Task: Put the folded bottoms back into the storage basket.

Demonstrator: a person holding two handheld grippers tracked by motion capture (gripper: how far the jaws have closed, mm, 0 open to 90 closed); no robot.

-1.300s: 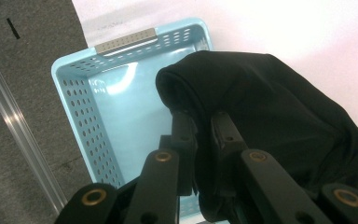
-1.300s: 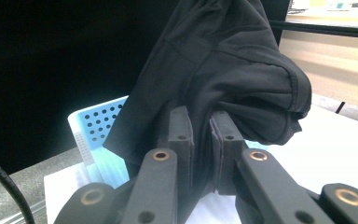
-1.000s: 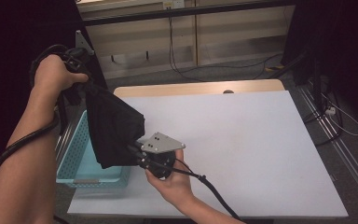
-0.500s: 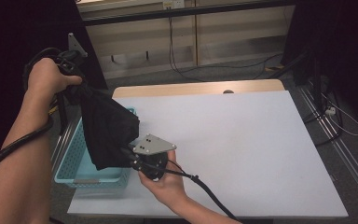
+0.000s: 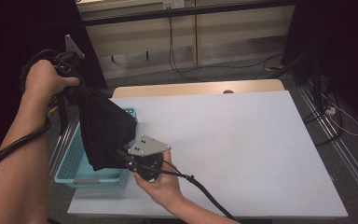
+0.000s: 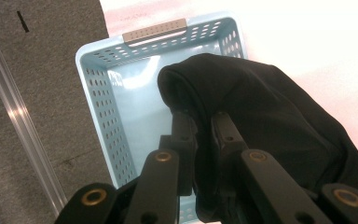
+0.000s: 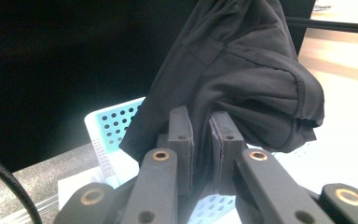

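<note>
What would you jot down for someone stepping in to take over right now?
Left gripper: shut on the black garment, held high.
Right gripper: shut on the garment's lower edge.
The garment hangs between them above the blue basket at the table's left edge.
Done: garment lifted and gripped at both ends.
Left: probably lower it into the basket, then open both grippers.
</note>
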